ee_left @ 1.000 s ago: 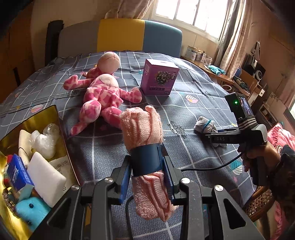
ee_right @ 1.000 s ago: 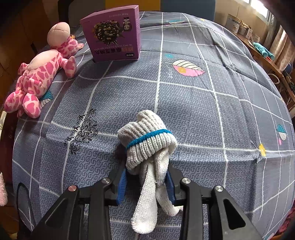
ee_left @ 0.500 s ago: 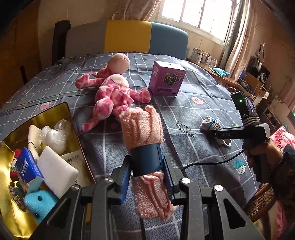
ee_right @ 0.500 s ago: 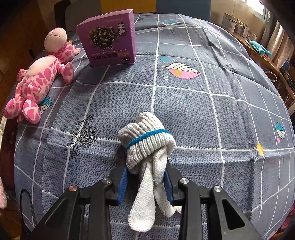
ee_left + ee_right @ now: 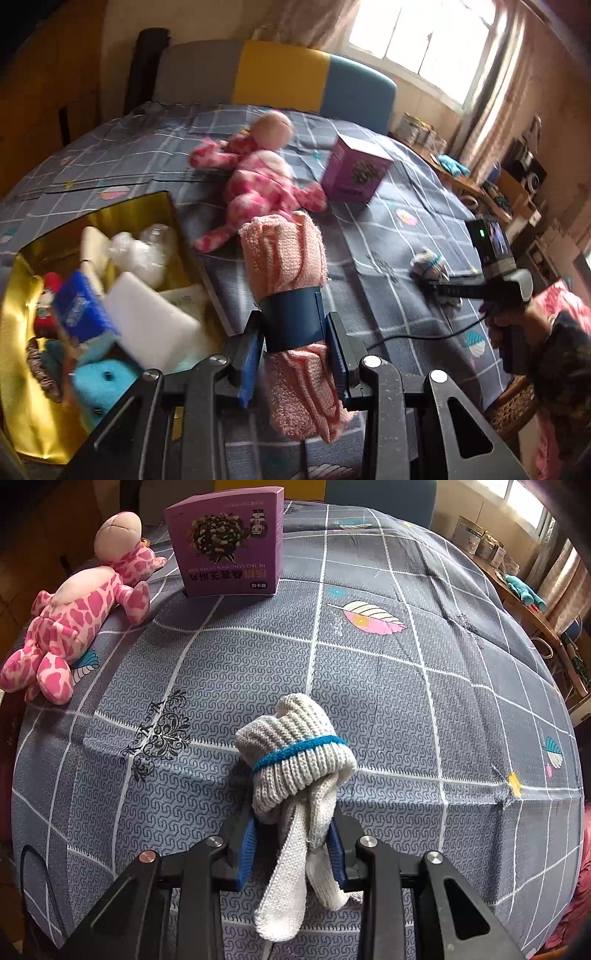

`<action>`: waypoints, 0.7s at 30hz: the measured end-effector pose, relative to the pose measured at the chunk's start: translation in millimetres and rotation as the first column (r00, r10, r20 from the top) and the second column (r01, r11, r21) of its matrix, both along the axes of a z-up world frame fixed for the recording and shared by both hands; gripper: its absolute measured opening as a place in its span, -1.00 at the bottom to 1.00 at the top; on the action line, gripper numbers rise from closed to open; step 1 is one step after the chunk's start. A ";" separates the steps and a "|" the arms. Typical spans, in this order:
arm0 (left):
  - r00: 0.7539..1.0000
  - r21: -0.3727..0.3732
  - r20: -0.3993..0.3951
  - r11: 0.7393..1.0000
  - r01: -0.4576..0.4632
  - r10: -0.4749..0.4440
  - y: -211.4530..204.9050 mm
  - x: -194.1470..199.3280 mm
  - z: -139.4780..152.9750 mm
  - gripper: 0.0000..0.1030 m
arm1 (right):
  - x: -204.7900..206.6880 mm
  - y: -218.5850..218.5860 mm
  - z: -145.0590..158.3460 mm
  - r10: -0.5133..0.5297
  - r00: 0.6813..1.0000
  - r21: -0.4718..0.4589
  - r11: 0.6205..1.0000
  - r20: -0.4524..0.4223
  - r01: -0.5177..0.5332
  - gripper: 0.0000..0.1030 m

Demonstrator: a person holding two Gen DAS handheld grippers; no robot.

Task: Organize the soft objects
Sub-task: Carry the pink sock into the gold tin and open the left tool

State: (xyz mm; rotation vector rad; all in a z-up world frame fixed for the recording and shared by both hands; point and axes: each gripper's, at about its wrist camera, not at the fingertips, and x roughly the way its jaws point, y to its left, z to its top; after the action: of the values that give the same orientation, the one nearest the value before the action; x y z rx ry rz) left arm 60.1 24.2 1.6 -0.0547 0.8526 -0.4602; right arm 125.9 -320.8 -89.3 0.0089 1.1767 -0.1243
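My left gripper (image 5: 293, 350) is shut on a rolled pink towel (image 5: 284, 254) with a dark blue band, held above the bed just right of the gold box (image 5: 44, 325). My right gripper (image 5: 293, 843) is shut on a balled white knit glove (image 5: 295, 760) with a blue stripe, low over the bedspread. The glove also shows in the left wrist view (image 5: 430, 262), with the right gripper (image 5: 437, 286) behind it. A pink spotted plush toy (image 5: 262, 184) lies on the bed; it also shows in the right wrist view (image 5: 77, 613).
The gold box holds a white sponge (image 5: 151, 325), a blue packet (image 5: 79, 310), a blue plush (image 5: 99, 384) and clear bags (image 5: 140, 251). A purple carton (image 5: 352, 173) stands by the plush toy, also in the right wrist view (image 5: 229, 542). A headboard (image 5: 280, 77) is behind.
My left gripper has swung left with the towel, so the gold box fills more of its view. My right gripper has drifted slightly with the glove still held.
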 end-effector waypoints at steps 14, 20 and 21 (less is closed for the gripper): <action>0.877 -0.001 -0.111 0.882 -0.471 0.468 191.3 4.6 -16.0 -0.34 | -2.1 4.1 -0.3 0.010 1.000 -0.026 1.000 0.001 -0.010 -0.36; 0.880 0.117 -0.171 0.896 -0.429 0.444 191.3 26.7 -57.7 -0.34 | -2.8 3.7 0.4 0.012 1.000 -0.028 1.000 0.002 -0.012 -0.36; 0.882 0.136 -0.166 0.897 -0.421 0.440 190.3 31.1 -61.3 -0.33 | -3.1 3.9 0.6 0.012 1.000 -0.029 1.000 0.002 -0.012 -0.36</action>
State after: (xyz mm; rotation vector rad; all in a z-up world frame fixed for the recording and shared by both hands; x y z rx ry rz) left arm 91.1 214.5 -59.7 -0.1998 1.0203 0.0094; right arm 122.8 -316.9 -88.8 -0.0231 1.1722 -0.1305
